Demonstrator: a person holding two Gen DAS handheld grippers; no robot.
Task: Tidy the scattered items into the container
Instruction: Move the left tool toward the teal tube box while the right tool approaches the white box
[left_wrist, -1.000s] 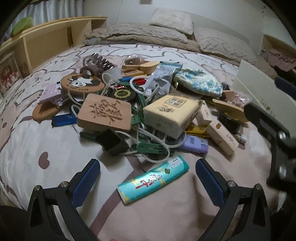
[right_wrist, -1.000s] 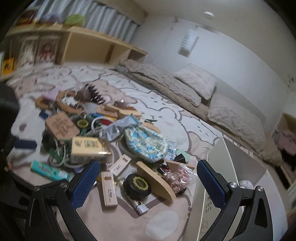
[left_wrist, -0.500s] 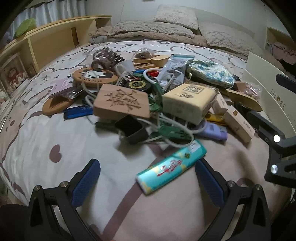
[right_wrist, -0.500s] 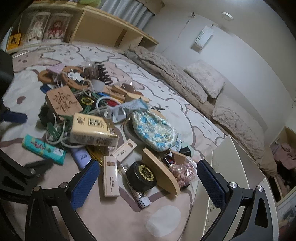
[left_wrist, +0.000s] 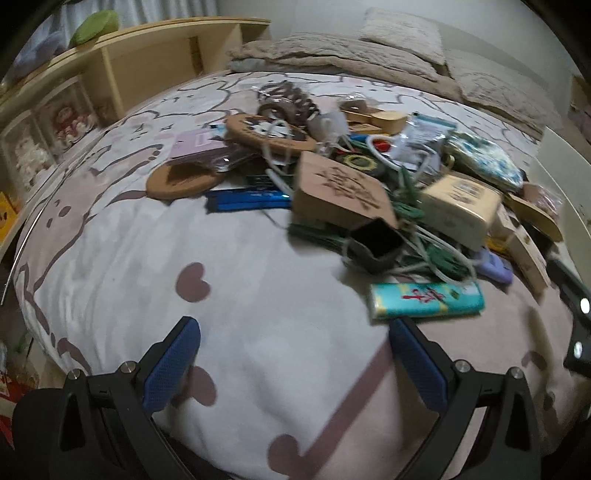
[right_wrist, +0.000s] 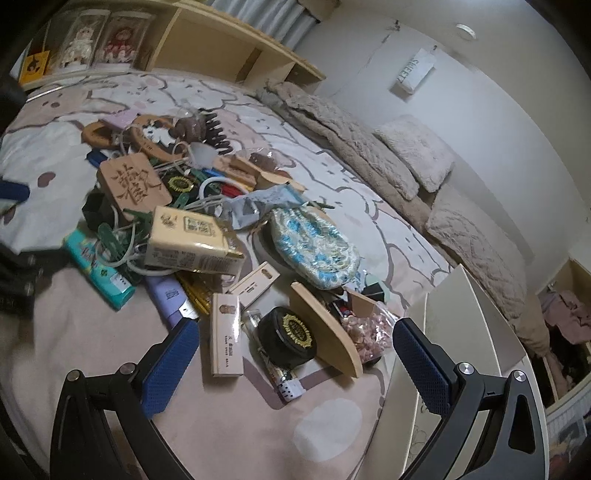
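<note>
A heap of small items lies on a patterned bed cover (left_wrist: 155, 266). It includes a teal packet (left_wrist: 426, 300) (right_wrist: 98, 271), a carved wooden block (left_wrist: 341, 192) (right_wrist: 133, 181), a cream box (left_wrist: 460, 208) (right_wrist: 192, 240), a black round tin (right_wrist: 291, 338) and a blue floral pouch (right_wrist: 314, 247). A cream container (right_wrist: 454, 332) stands at the heap's right. My left gripper (left_wrist: 293, 360) is open over bare cover, the teal packet just beyond its right finger. My right gripper (right_wrist: 293, 360) is open and empty, just short of the tin and a narrow wooden box (right_wrist: 225, 339).
A wooden shelf unit (left_wrist: 110, 74) (right_wrist: 207, 40) runs along the far left side of the bed. Beige pillows and a folded blanket (right_wrist: 369, 136) lie at the head. The other gripper's black body (left_wrist: 576, 314) shows at the right edge of the left wrist view.
The left gripper has swung left, so the heap and teal packet shifted right in its view. The right gripper has come closer to the tin and wooden box. Both stay open.
</note>
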